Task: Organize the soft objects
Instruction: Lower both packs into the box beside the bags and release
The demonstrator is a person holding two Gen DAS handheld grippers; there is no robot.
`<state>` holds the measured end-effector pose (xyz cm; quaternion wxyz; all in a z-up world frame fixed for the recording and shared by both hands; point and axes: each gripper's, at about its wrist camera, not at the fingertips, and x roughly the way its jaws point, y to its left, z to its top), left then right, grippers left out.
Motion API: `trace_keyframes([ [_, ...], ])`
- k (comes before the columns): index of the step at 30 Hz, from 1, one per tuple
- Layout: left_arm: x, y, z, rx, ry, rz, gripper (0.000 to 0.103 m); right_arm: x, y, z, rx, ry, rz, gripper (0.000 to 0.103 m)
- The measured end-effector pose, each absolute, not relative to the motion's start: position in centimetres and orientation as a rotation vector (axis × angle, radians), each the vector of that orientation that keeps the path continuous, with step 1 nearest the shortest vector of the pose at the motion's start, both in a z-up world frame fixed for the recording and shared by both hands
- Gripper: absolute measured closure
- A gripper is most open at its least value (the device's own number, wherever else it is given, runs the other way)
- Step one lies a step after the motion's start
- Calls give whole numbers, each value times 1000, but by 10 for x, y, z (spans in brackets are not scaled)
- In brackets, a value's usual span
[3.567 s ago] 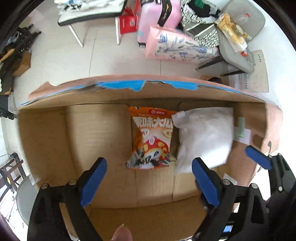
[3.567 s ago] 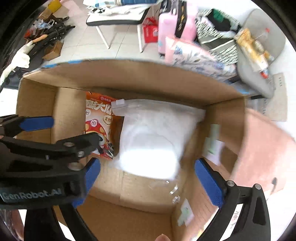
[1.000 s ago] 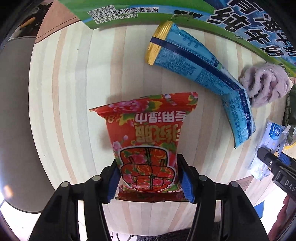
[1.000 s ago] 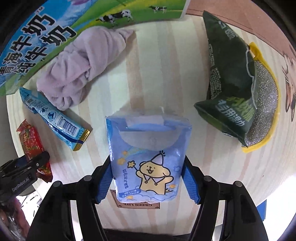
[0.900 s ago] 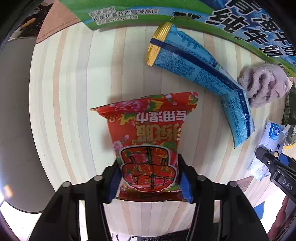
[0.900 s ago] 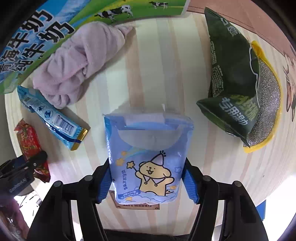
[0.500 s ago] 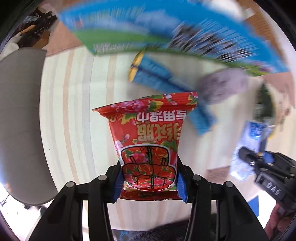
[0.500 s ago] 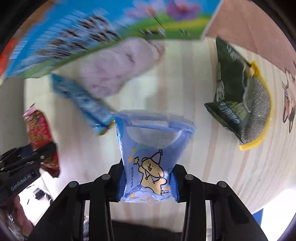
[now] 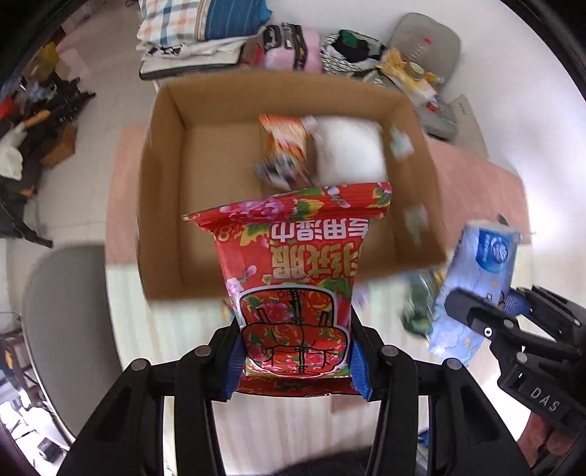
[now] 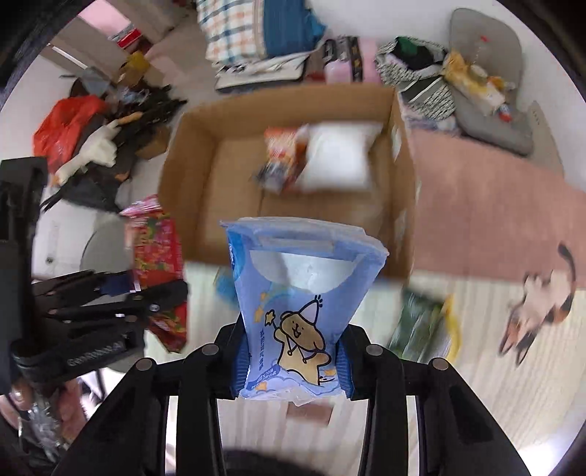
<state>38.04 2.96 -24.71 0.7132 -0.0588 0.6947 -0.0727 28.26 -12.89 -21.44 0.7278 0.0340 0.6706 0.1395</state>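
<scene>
My left gripper (image 9: 296, 362) is shut on a red flowered tissue pack (image 9: 296, 271), held in the air before an open cardboard box (image 9: 161, 205). My right gripper (image 10: 291, 362) is shut on a blue tissue pack with a cartoon bear (image 10: 296, 304), also lifted, near the box's front wall (image 10: 205, 252). The box holds an orange snack bag (image 9: 284, 144) and a white soft pack (image 9: 348, 153) at its far side. The blue pack (image 9: 472, 278) and right gripper show at the right of the left wrist view. The red pack (image 10: 157, 252) shows at the left of the right wrist view.
A green bag (image 10: 421, 322) lies blurred on the striped tabletop (image 10: 476, 366) below. A pink rug (image 10: 494, 227) lies right of the box. Chairs with bedding (image 9: 201, 25), a pink suitcase (image 9: 289, 51) and clutter (image 10: 91, 139) stand on the floor beyond.
Both grippers closed on their packs, lifted them off the striped table and swung up toward the cardboard box, which has come back into view.
</scene>
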Motion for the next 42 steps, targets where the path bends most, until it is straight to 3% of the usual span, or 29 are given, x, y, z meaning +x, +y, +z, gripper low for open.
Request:
trace_keyframes([
  [7, 472, 50, -312, -52, 1636, -67, 59, 385, -124, -289, 19, 1622, 219, 63],
  [14, 525, 50, -365, -11, 1724, -46, 59, 406, -124, -360, -48, 1725, 174, 63],
  [20, 552, 48, -384, 42, 1737, -28, 58, 412, -122, -378, -86, 1751, 162, 62],
  [22, 554, 48, -388, 41, 1758, -17, 57, 414, -122, -382, -95, 1765, 154, 59],
  [24, 555, 49, -387, 13, 1773, 8, 57, 416, -120, -386, -101, 1780, 150, 44],
  [26, 555, 51, -381, -15, 1773, -6, 51, 420, -118, -387, -73, 1783, 163, 36],
  [28, 552, 51, -369, 0, 1748, -11, 35, 420, -116, -378, -59, 1774, 171, 28],
  [30, 549, 52, -358, 3, 1722, -22, 25, 419, -115, -368, -69, 1757, 147, 7],
  [31, 545, 52, -350, 2, 1714, -30, 15, 420, -115, -361, -71, 1740, 149, 7],
  [36, 522, 51, -310, -15, 1636, -54, 2, 423, -117, -331, -59, 1673, 119, 0],
  [42, 475, 48, -260, -29, 1532, -91, 1, 412, -121, -296, -45, 1573, 112, 0],
])
